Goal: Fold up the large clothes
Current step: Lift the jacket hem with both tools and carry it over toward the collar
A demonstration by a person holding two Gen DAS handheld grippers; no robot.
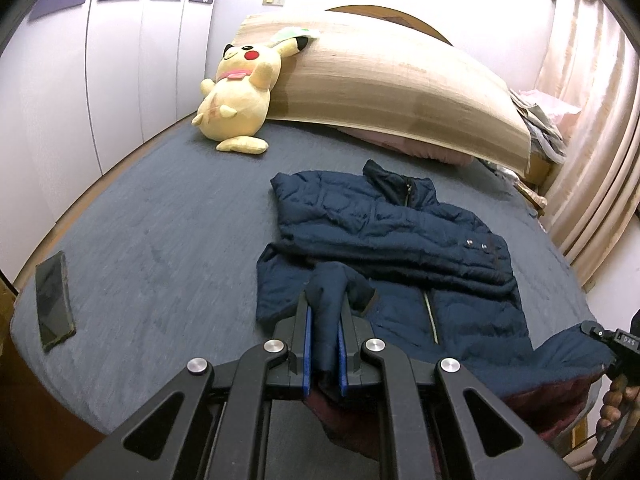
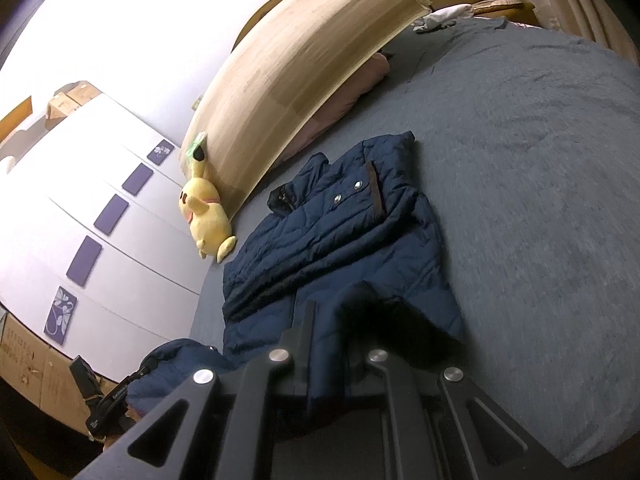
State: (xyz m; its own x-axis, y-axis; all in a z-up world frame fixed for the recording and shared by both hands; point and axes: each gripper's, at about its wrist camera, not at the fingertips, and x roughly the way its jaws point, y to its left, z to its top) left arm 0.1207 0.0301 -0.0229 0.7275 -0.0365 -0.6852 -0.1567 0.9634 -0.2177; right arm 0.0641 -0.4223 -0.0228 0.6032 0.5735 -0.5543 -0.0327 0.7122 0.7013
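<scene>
The bed [image 1: 160, 240], covered in a grey sheet, fills both views and carries everything. A pale wooden board [image 1: 384, 84] leans at its far end, well ahead of both pairs of jaws. White wardrobe doors [image 1: 120, 72] with purple panels stand to the left of the left gripper's jaws; only the right wrist view shows the cardboard boxes [image 2: 24, 364] below and atop them. Only the left wrist view shows the beige curtain [image 1: 592, 120] far right.

The navy quilted jacket [image 1: 400, 232] lies flat on the bed just ahead of both pairs of jaws, collar away, a sleeve folded across its chest with 2 snaps showing. Its near hem is lifted at 2 corners.

The left gripper [image 1: 325, 320] has its jaws pressed together on a fold of the jacket's hem, blue pads either side of the cloth. The right gripper [image 2: 336, 316] likewise pinches a dark fold of the hem, its jaws closed on the fabric.

A yellow plush toy [image 1: 236, 96] sits against the board, far ahead and left of both jaws.

A dark phone [image 1: 54, 300], seen only from the left wrist, lies near the bed's edge, left of the left jaws.

A hand [image 1: 618, 400] holding the right gripper shows at that view's right edge.
</scene>
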